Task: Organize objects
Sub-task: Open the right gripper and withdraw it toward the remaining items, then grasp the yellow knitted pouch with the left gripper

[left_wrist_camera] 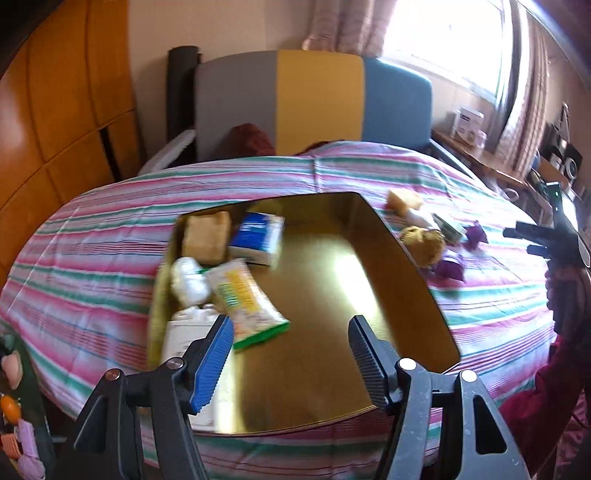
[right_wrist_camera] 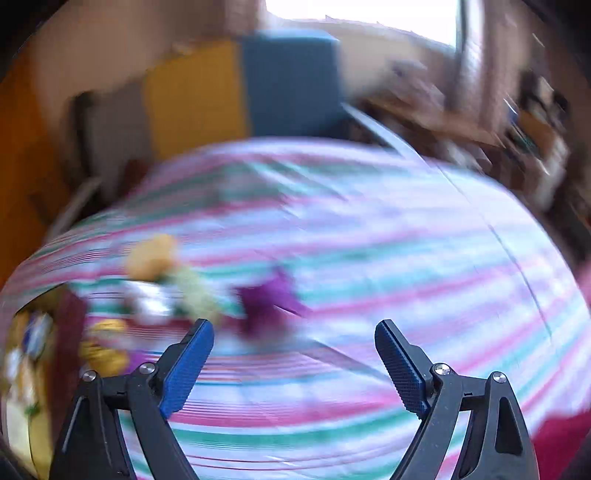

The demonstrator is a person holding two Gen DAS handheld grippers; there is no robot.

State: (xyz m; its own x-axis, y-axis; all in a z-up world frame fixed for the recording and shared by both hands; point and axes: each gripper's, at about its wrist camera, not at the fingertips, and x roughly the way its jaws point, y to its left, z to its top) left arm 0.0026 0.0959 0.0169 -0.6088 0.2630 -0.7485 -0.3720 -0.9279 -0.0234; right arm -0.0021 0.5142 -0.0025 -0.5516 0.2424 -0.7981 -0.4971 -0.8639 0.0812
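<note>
Left wrist view: a striped bed (left_wrist_camera: 110, 236) carries a shiny gold tray (left_wrist_camera: 332, 295), laid flat so sorted things gather in it. A blue-white packet (left_wrist_camera: 258, 238), brown bag (left_wrist_camera: 207, 236) and snack packet (left_wrist_camera: 243, 299) lie at its far left; purple wrappers (left_wrist_camera: 454, 258) wait on the bed beside it. The left gripper (left_wrist_camera: 291, 354) hangs released and empty over the tray; the right gripper (right_wrist_camera: 295, 362), blurred, also gapes empty.

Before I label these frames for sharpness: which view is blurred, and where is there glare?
Right wrist view: heavy motion blur, the striped bedspread and purple wrapper smeared. Left wrist view: mostly sharp, slight blur on the snack packet; glare on the gold tray, and the window is blown out white.
</note>
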